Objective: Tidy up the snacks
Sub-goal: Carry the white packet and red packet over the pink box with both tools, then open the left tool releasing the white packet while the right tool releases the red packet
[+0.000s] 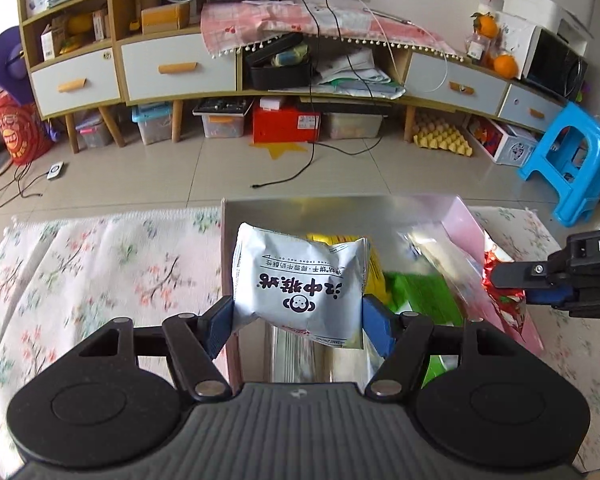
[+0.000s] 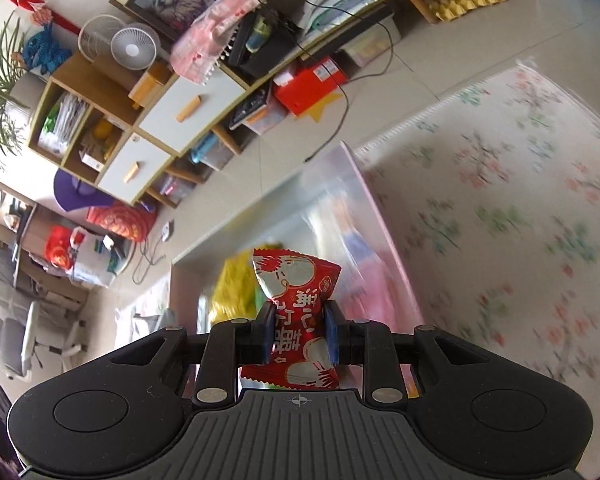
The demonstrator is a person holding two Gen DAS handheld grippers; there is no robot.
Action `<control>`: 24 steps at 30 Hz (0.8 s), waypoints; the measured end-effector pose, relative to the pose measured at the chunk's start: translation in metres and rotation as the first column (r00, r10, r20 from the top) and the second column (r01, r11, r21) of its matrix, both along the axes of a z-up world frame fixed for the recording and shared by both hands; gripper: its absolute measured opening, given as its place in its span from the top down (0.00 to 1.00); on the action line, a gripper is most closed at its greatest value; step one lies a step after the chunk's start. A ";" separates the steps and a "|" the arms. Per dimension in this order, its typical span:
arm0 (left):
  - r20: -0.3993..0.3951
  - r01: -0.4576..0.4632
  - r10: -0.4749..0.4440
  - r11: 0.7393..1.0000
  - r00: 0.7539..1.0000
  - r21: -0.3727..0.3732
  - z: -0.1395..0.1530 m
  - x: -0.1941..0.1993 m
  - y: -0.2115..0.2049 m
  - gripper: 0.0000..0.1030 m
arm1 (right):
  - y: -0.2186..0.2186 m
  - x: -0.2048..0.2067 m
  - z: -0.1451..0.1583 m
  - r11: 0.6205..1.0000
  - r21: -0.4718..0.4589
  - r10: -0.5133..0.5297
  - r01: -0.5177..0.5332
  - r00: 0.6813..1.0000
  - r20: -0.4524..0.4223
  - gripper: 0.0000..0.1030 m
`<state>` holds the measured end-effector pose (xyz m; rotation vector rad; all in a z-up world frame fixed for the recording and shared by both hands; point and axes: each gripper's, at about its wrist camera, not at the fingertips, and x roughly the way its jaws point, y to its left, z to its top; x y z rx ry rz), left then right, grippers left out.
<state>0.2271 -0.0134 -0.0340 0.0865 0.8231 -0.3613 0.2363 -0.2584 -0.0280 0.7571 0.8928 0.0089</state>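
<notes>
Here, left to right as I see it:
Left gripper (image 1: 297, 318): I have it about half open, pads clamped on the white packet (image 1: 300, 284), carried over the box (image 1: 340, 204), probably for dropping in.
Box: on the floral cloth (image 1: 100, 264), yellow and green snacks inside.
Right gripper (image 2: 298, 334): I have it pinched narrow on the red packet (image 2: 296, 320), above the box too.

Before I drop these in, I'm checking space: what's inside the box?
Inside the box: a yellow packet and green packet. The white packet in the left tongs covers the rest.
</notes>
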 end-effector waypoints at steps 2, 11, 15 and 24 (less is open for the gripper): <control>0.010 0.004 -0.004 1.000 1.000 0.005 -0.003 0.006 -0.004 0.37 | 0.002 0.011 -0.003 1.000 -0.015 -0.002 0.002 1.000 0.007 0.76; 0.015 -0.006 0.005 1.000 1.000 0.017 -0.012 0.026 -0.008 0.37 | 0.006 0.042 -0.014 1.000 -0.010 0.001 -0.001 0.999 0.033 0.75; 0.001 0.002 -0.002 1.000 1.000 0.001 -0.015 0.029 -0.007 0.31 | 0.010 0.046 -0.015 1.000 -0.018 0.018 -0.018 0.999 0.032 0.72; 0.013 -0.004 0.004 1.000 1.000 -0.012 -0.012 0.026 -0.007 0.17 | 0.006 0.042 -0.012 1.000 0.007 -0.015 0.014 0.999 0.044 0.50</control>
